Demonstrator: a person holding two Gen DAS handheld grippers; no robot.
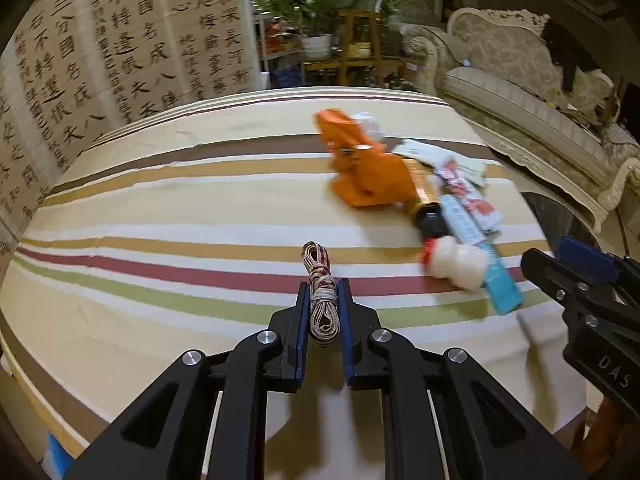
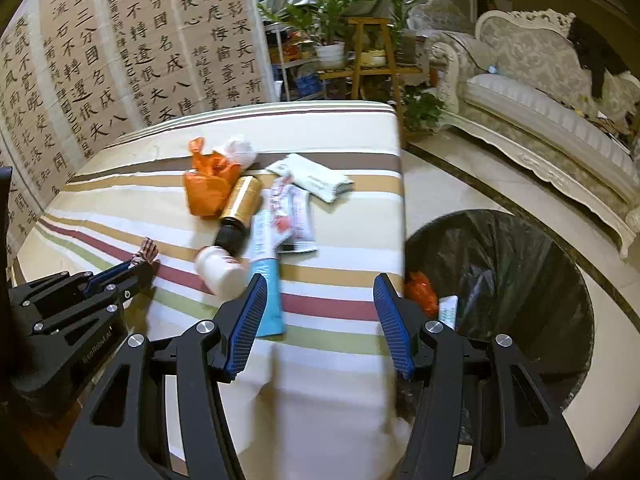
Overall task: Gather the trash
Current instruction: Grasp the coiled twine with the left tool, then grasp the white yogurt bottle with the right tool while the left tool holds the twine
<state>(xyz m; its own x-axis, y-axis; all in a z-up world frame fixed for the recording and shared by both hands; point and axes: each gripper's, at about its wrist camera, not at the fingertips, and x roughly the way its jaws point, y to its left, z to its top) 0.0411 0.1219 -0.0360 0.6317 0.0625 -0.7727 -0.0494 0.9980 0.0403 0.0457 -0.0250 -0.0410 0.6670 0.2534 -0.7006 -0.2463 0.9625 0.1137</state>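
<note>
**Clamping a rope bundle while the litter waits**

Gripping a small bundle of red-and-white cord (image 1: pixel 321 296), the left gripper (image 1: pixel 323 292) is sitting at the lower centre of its own view, its blue pads pressing narrowly on either side of the cord above the striped tablecloth (image 1: pixel 160 216). In the right wrist view that same gripper is showing at the lower left of the frame, with the cord's end poking out past its tips.

Moving rightward across the left view, an orange plastic bag (image 1: pixel 372 168) is lying in the upper centre-right, a gold bottle with a black cap (image 1: pixel 424 200) just beside it, then printed wrappers (image 1: pixel 468 192), a small white bottle with a red cap (image 1: pixel 456 262) and a light-blue flat packet (image 1: pixel 500 280).

Further right, the right gripper (image 2: pixel 320 304) is hanging with its jaws standing moderately apart and nothing between the pads, the blue packet lying just under its left finger in its own view. At the right of that frame a bin lined with a black bag (image 2: pixel 520 248) is standing on the floor beside the table edge, already holding an orange scrap and a white packet.
</note>
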